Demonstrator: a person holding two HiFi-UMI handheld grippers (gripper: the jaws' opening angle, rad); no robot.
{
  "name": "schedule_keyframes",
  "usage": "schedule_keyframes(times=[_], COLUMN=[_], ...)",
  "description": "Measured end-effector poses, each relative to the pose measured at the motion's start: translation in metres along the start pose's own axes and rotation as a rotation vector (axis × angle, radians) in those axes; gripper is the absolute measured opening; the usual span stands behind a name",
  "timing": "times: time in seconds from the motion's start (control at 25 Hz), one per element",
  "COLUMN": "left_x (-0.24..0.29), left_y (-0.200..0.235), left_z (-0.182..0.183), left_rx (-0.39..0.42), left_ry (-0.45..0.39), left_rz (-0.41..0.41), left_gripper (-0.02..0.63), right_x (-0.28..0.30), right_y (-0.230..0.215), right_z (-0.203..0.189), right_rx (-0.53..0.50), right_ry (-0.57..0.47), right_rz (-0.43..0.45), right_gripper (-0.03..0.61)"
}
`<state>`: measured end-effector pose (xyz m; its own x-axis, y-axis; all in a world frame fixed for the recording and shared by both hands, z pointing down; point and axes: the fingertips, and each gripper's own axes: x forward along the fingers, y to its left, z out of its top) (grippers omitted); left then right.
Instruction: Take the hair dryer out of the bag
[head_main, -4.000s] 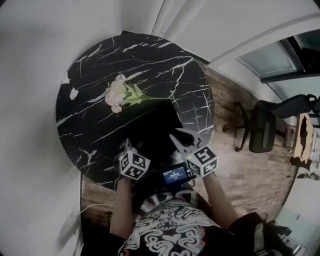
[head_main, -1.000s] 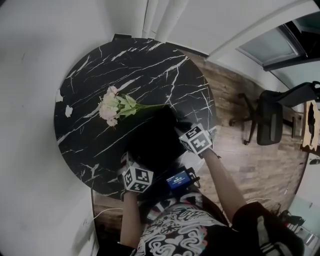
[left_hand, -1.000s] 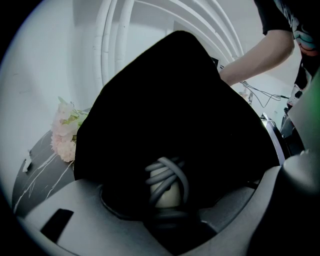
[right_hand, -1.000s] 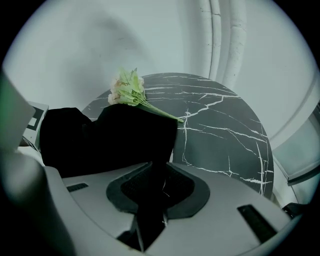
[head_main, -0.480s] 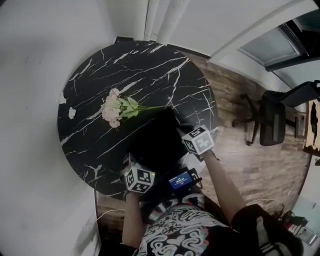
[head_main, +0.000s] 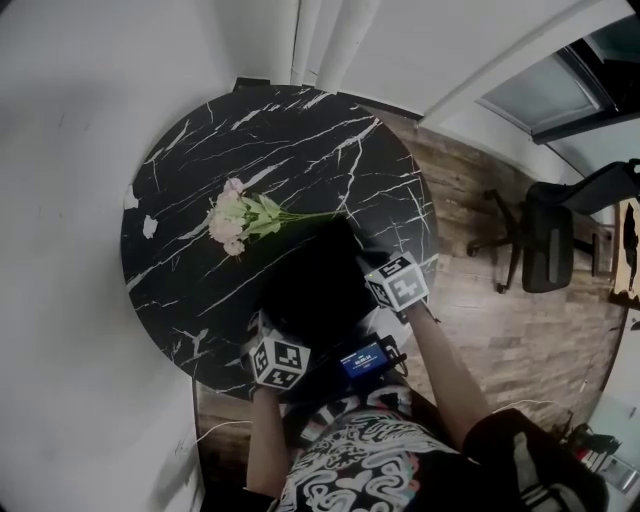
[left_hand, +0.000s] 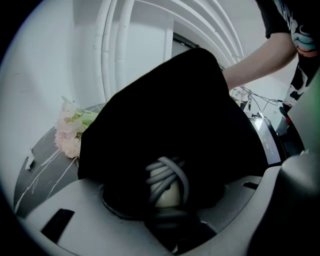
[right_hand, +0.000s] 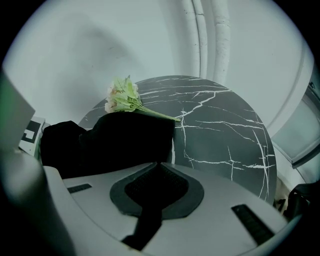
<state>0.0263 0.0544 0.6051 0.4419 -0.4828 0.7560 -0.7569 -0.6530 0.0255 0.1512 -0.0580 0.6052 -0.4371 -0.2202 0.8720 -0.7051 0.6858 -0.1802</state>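
The hair dryer (left_hand: 164, 192) is not yet out of the bag. Only its pale end, wound with grey cord (left_hand: 175, 172), is seen projecting from the mouth of the black bag (left_hand: 165, 100); the rest is hidden inside the fabric.

The left gripper (left_hand: 172, 202) is held partly open; the cord-wrapped end is lodged between its 2 fingers and appears to be clamped by them; the bag mouth lies just beyond the fingertips.

The right gripper (right_hand: 160, 164) is fully closed; its 2 fingers are brought together at the bag's edge, where a fold of fabric is judged to be pinched (black fabric against dark pads, so contact is read with some doubt). The bag rests on the table (right_hand: 220, 130), to the left of the right fingers.

Done: both holds are taken. Remaining: the dryer is to be drawn clear of the bag while the fabric is held back.
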Motion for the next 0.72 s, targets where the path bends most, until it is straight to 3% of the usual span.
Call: schedule_keyframes(times=[0.72], left_x=[-0.016], left_y=[-0.01], left_z=[-0.011], left_rx=[-0.001], left_ry=[0.0], left_rz=[-0.01], left_gripper=[0.225], right_x=[-0.015], right_y=[-0.007], right_z=[0.003], right_rx=[0.011], right_ry=[-0.027], right_rz=[-0.048], right_gripper=[0.026])
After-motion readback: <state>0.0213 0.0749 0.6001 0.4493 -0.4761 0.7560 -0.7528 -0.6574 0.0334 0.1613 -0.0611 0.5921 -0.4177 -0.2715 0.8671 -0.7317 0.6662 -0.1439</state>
